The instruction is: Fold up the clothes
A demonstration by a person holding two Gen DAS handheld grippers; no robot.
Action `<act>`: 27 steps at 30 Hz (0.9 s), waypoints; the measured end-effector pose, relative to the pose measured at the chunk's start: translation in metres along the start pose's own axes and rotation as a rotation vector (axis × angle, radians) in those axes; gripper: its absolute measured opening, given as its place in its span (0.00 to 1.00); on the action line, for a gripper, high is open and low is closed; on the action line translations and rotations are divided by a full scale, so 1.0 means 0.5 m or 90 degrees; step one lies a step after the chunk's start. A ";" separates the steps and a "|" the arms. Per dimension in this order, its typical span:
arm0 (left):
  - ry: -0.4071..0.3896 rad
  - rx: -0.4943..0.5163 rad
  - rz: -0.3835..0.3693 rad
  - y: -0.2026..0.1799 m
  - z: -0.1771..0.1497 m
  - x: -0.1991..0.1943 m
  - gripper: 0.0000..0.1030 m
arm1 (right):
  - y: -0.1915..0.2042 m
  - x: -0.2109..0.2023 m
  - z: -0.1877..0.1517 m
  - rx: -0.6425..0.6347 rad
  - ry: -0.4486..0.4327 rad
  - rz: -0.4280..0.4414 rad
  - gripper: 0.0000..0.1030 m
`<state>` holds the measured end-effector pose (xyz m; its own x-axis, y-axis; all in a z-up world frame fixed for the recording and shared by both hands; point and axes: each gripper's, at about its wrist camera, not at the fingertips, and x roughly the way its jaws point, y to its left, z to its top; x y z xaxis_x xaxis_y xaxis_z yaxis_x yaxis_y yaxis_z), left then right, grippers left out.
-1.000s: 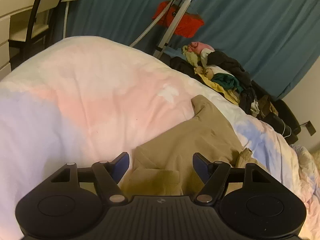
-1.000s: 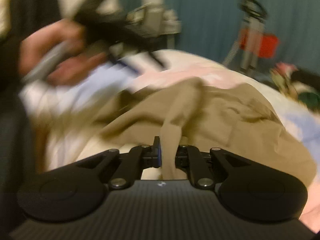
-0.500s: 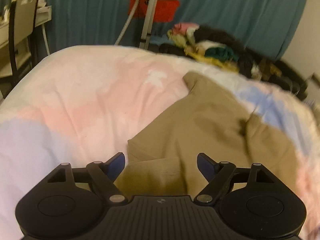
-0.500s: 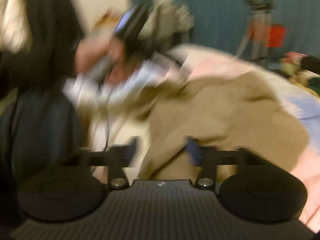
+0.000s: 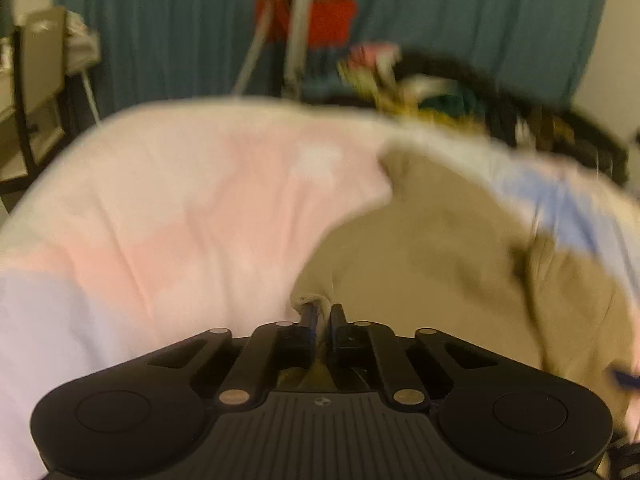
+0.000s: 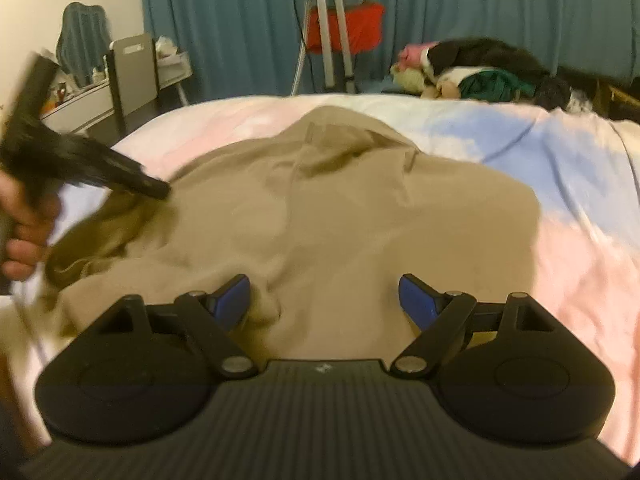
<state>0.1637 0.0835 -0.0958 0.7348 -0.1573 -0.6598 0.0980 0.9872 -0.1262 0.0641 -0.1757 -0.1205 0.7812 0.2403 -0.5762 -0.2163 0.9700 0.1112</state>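
left gripper (image 5: 323, 316) pinches the tan garment's (image 5: 420, 264) edge; right gripper (image 6: 324, 300) gapes wide.

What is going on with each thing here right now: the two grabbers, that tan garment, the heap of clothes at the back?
Left gripper: just closed, shut on the tan garment's edge.
Right gripper: open, empty, above the garment.
Tan fabric garment: spread on the bed, rumpled, unfolded.
Heap of mixed clothes: piled, unfolded.

No readable text, labels, numbers; both views perhaps too blurred.
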 end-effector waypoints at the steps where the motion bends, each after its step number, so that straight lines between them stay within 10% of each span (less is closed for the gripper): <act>1: -0.035 -0.014 -0.004 0.010 0.009 -0.022 0.06 | 0.003 0.014 -0.003 -0.001 -0.002 -0.002 0.82; 6: -0.156 -0.112 -0.024 0.077 0.043 -0.108 0.05 | 0.006 0.023 -0.024 -0.026 0.034 -0.007 0.83; 10: -0.212 -0.103 0.092 0.103 0.053 -0.112 0.00 | 0.025 0.000 -0.024 -0.045 0.057 0.018 0.83; 14: -0.154 -0.110 0.146 0.138 0.048 -0.076 0.00 | 0.081 -0.052 -0.040 -0.115 0.062 0.097 0.81; 20: -0.082 -0.055 0.080 0.117 0.031 -0.091 0.16 | 0.171 -0.128 -0.068 -0.162 0.056 0.347 0.83; 27: -0.049 -0.002 -0.082 0.020 -0.011 -0.134 0.52 | 0.184 -0.208 -0.053 -0.222 -0.041 0.453 0.81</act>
<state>0.1118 0.1038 -0.0566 0.7658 -0.2802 -0.5788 0.1932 0.9587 -0.2085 -0.0523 -0.1121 -0.0717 0.4162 0.8100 -0.4130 -0.8390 0.5173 0.1690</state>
